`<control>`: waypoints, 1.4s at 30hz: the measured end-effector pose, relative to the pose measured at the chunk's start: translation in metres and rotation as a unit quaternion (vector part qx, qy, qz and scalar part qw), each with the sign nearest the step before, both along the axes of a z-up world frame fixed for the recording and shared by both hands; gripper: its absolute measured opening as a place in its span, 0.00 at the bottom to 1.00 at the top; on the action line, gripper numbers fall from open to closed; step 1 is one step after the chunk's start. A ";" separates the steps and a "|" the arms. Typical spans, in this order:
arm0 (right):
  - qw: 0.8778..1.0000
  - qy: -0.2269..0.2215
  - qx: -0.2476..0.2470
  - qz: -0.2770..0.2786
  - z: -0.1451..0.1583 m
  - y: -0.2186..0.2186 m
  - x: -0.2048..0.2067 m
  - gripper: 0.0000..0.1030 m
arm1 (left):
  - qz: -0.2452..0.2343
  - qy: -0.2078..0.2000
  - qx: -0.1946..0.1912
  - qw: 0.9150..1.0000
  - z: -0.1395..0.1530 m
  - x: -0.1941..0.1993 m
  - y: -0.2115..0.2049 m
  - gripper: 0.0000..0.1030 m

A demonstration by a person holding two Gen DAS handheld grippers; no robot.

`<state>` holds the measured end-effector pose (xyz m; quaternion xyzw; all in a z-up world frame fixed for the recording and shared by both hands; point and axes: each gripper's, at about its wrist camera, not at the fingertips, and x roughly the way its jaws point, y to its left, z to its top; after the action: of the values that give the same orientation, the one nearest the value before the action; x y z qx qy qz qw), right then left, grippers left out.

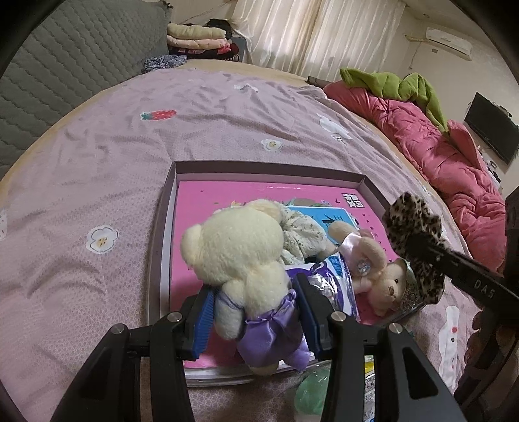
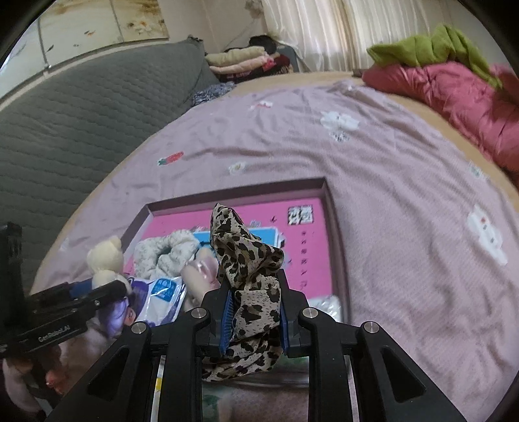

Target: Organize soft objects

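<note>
At my twelve o'clock I see curtains [image 1: 318, 35], folded blankets [image 1: 198, 39] at eleven, and a television [image 1: 491, 128] at two.

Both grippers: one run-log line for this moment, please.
left gripper: shut on cream bear | right gripper: shut on leopard scrunchie | both over pink tray

A wide bed under a wrinkled lilac sheet with flower and strawberry prints [image 1: 162, 155] fills the room, with a grey quilted headboard [image 2: 81, 107] on one side, a crumpled pink duvet [image 1: 431, 142] on the other, and pale curtains [image 1: 308, 29] glowing with daylight behind.
</note>
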<state>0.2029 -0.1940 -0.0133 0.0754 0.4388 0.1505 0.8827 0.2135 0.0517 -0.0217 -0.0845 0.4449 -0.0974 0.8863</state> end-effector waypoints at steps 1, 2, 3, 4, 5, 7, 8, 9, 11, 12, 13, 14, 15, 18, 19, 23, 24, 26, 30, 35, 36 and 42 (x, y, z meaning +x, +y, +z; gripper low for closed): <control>1.000 0.003 -0.001 -0.002 -0.003 0.000 0.000 0.23 | 0.001 0.001 -0.002 1.000 0.000 0.000 0.001 0.45; 1.000 0.007 -0.002 -0.004 -0.005 -0.001 0.001 0.23 | 0.002 0.001 -0.002 1.000 0.000 0.000 0.001 0.45; 1.000 0.013 0.000 -0.006 -0.007 -0.002 0.001 0.23 | 0.003 0.002 -0.002 1.000 0.000 0.000 0.001 0.45; 1.000 0.017 0.005 -0.008 -0.009 -0.003 0.001 0.24 | 0.003 0.002 -0.002 1.000 0.000 0.000 0.001 0.45; 1.000 0.020 0.006 -0.010 -0.010 -0.004 0.002 0.24 | 0.004 0.002 -0.003 1.000 0.000 0.000 0.001 0.45; 1.000 0.025 0.007 -0.013 -0.013 -0.006 0.002 0.24 | 0.004 0.002 -0.001 1.000 0.000 0.000 0.002 0.45; 1.000 0.024 0.007 -0.013 -0.013 -0.006 0.002 0.24 | 0.006 0.003 0.000 1.000 0.000 0.001 0.002 0.45; 1.000 0.022 0.000 -0.014 -0.012 -0.006 0.002 0.24 | 0.007 0.003 0.000 1.000 0.001 0.001 0.003 0.45; 1.000 0.017 -0.014 -0.014 -0.011 -0.003 0.002 0.28 | 0.012 0.002 0.001 1.000 0.001 0.002 0.006 0.45; 1.000 0.014 -0.021 -0.012 -0.010 -0.002 0.002 0.29 | 0.015 0.002 0.001 1.000 0.001 0.002 0.007 0.45; 1.000 0.013 -0.024 -0.012 -0.010 -0.001 0.001 0.30 | 0.017 0.003 0.001 1.000 0.001 0.002 0.008 0.45; 1.000 0.014 -0.025 -0.011 -0.010 -0.001 0.001 0.30 | 0.021 0.004 0.001 1.000 0.000 0.003 0.010 0.45; 1.000 0.014 -0.024 -0.010 -0.010 -0.001 0.001 0.30 | 0.022 0.005 0.001 1.000 0.000 0.004 0.011 0.45; 0.999 0.012 -0.030 -0.013 -0.010 -0.002 0.001 0.34 | 0.026 0.005 0.003 1.000 0.000 0.004 0.012 0.45; 0.999 0.011 -0.032 -0.014 -0.009 -0.002 0.000 0.36 | 0.026 0.005 0.003 1.000 0.000 0.004 0.012 0.45; 0.999 0.004 -0.035 -0.015 -0.007 -0.004 0.000 0.45 | 0.032 0.007 0.003 0.999 -0.001 0.004 0.013 0.45; 0.999 0.002 -0.036 -0.015 -0.006 -0.004 -0.001 0.46 | 0.033 0.007 0.004 0.999 -0.001 0.004 0.013 0.45; 0.999 0.000 -0.046 -0.018 -0.005 -0.004 -0.001 0.49 | 0.036 0.007 0.007 0.999 -0.001 0.005 0.014 0.45; 0.998 -0.007 -0.060 -0.025 -0.003 -0.007 -0.001 0.53 | 0.040 0.009 0.009 0.999 -0.002 0.005 0.015 0.46; 0.997 -0.029 -0.074 -0.025 0.006 -0.008 -0.004 0.59 | 0.044 0.008 0.009 0.999 -0.002 0.005 0.016 0.46; 0.996 -0.033 -0.077 -0.026 0.007 -0.009 -0.004 0.60 | 0.043 0.009 0.008 0.999 -0.002 0.005 0.017 0.46; 0.995 -0.041 -0.087 -0.038 0.011 -0.015 -0.006 0.61 | 0.044 0.007 0.004 0.999 -0.001 0.005 0.018 0.46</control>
<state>0.1974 -0.2088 -0.0021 0.0088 0.4105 0.0806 0.9082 0.2183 0.0698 -0.0228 -0.1009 0.4470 -0.0558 0.8870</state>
